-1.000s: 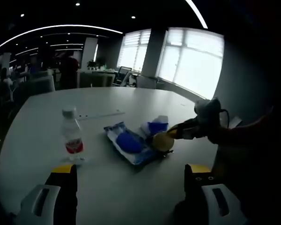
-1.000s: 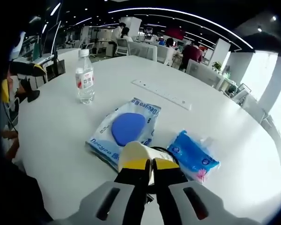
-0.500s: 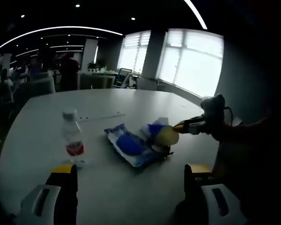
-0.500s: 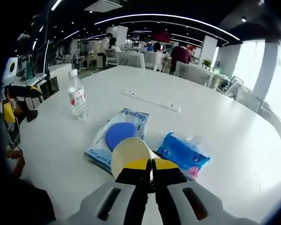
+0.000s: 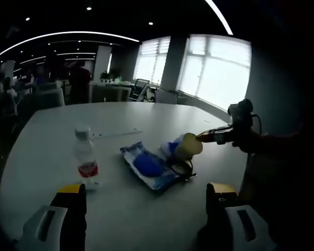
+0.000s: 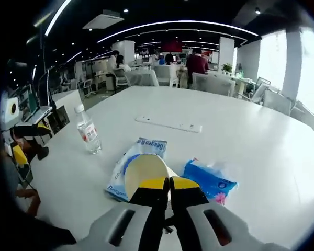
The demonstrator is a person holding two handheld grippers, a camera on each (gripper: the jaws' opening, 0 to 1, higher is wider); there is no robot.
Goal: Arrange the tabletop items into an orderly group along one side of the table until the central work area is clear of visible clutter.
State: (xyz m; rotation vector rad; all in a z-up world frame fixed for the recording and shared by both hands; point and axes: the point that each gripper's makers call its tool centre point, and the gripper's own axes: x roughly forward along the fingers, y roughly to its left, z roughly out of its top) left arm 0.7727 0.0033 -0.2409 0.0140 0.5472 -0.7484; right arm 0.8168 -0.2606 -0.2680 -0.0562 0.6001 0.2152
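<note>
My right gripper (image 6: 169,183) is shut on the rim of a cream paper cup (image 6: 144,170), held tilted above the white table (image 6: 251,130). In the left gripper view the cup (image 5: 187,146) hangs from the right gripper (image 5: 220,137) over a small black item (image 5: 183,168). Below lie a wipes pack with a blue oval lid (image 5: 146,164) and a blue tissue packet (image 6: 209,178). A water bottle with a red label (image 5: 85,157) stands upright to the left. My left gripper (image 5: 146,193) is open over the table's near edge, with nothing between its fingers.
A long white power strip (image 6: 168,124) lies across the table beyond the items. Office chairs, desks and several people (image 6: 197,63) are behind the far edge. Bright windows (image 5: 214,68) are on one side. A person's sleeve (image 5: 272,151) is behind the right gripper.
The right gripper has raised the cup off the table, up and away from the wipes pack. The left gripper has stayed open in much the same place.
</note>
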